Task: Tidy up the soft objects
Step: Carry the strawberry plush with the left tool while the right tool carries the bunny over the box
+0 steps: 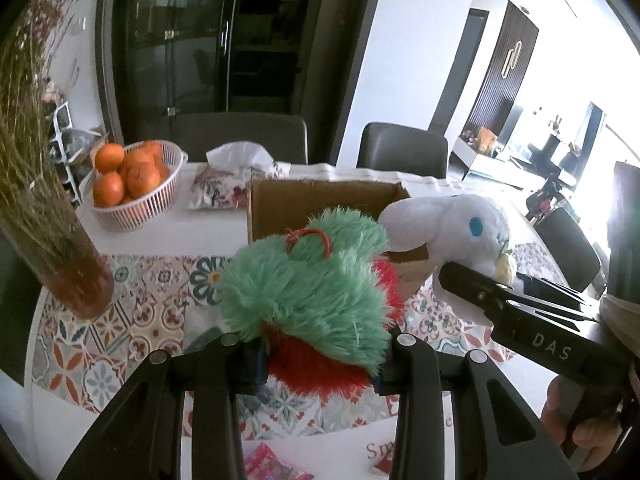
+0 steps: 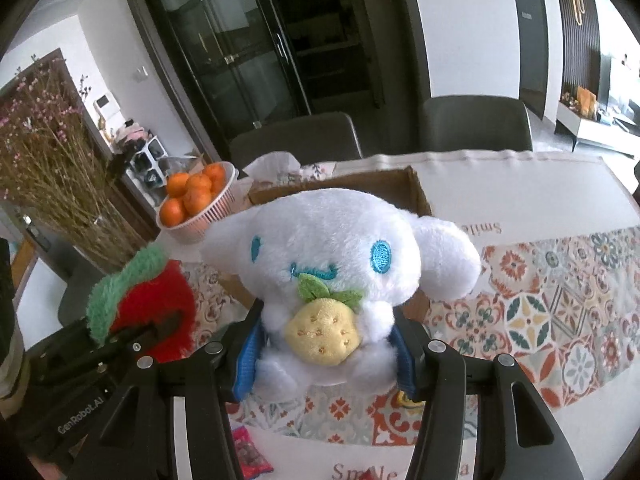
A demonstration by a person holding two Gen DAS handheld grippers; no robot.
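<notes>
My left gripper (image 1: 320,364) is shut on a fluffy red strawberry plush with a green top (image 1: 316,296), held above the patterned table in front of an open cardboard box (image 1: 320,200). My right gripper (image 2: 326,356) is shut on a white long-eared plush with blue eyes and a yellow strawberry (image 2: 332,264), also held in front of the box (image 2: 416,192). The white plush shows at the right of the left wrist view (image 1: 460,228), the strawberry plush at the left of the right wrist view (image 2: 152,300).
A white basket of oranges (image 1: 132,184) and a floral tissue pack (image 1: 232,184) stand behind the box. A vase of dried flowers (image 1: 52,240) is at the left. A small pink packet (image 2: 248,452) lies at the table's near edge. Grey chairs (image 2: 476,124) stand behind.
</notes>
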